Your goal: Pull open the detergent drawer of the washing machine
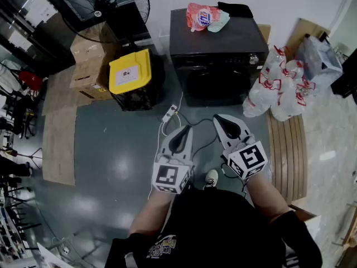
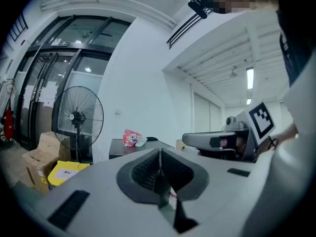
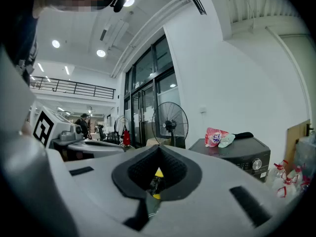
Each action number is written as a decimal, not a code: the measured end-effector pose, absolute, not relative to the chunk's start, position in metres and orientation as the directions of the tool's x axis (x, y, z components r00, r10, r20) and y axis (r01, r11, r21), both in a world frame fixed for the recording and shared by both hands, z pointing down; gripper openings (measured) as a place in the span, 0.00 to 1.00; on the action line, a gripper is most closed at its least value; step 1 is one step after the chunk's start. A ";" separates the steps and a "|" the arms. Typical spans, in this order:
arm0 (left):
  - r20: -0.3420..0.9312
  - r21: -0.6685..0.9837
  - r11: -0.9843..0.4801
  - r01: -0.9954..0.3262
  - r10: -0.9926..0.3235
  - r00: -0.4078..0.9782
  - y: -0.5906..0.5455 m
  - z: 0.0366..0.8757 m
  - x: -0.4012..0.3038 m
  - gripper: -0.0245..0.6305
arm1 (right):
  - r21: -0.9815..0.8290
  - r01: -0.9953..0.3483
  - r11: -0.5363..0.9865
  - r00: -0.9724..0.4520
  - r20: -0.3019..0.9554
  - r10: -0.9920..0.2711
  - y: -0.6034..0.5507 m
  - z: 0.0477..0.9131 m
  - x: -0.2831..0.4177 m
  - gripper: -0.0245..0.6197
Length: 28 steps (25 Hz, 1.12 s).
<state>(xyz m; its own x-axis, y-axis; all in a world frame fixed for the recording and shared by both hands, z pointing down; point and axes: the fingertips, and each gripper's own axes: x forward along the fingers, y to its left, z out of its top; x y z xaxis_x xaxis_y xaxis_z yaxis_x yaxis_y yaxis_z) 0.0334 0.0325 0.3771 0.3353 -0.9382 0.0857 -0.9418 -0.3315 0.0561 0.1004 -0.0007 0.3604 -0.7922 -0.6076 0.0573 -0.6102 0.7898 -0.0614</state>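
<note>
A black front-loading washing machine (image 1: pixel 217 52) stands against the far wall, its round door facing me and its control strip with a silver knob (image 1: pixel 254 59) along the top front. The same washing machine (image 3: pixel 244 154) appears at the right of the right gripper view, and the washing machine (image 2: pixel 133 149) shows far off in the left gripper view. My left gripper (image 1: pixel 184 132) and right gripper (image 1: pixel 223 122) are held side by side, level, well short of the machine. Both are shut and hold nothing.
A pink detergent bag (image 1: pixel 202 17) and a dark cloth (image 1: pixel 235 9) lie on the machine's top. A yellow-lidded bin (image 1: pixel 131 74), cardboard boxes (image 1: pixel 89 60) and a standing fan (image 1: pixel 106 7) are to its left. Bundled water bottles (image 1: pixel 279 85) sit at its right. A power strip (image 1: pixel 169 114) and cables lie on the floor.
</note>
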 end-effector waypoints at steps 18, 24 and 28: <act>0.070 0.060 -0.351 -0.934 -0.932 0.355 0.022 0.373 0.003 0.07 | -0.093 -0.617 0.781 -0.786 0.036 -0.617 -0.013 0.362 0.070 0.16; 0.062 0.069 -0.383 -0.921 -0.920 0.387 0.014 0.371 -0.021 0.32 | -0.169 -0.623 0.764 -0.778 0.030 -0.628 -0.026 0.360 0.046 0.27; 0.052 0.063 -0.411 -0.909 -0.909 0.415 0.009 0.371 -0.040 0.42 | -0.236 -0.631 0.739 -0.764 0.021 -0.645 -0.037 0.363 0.029 0.36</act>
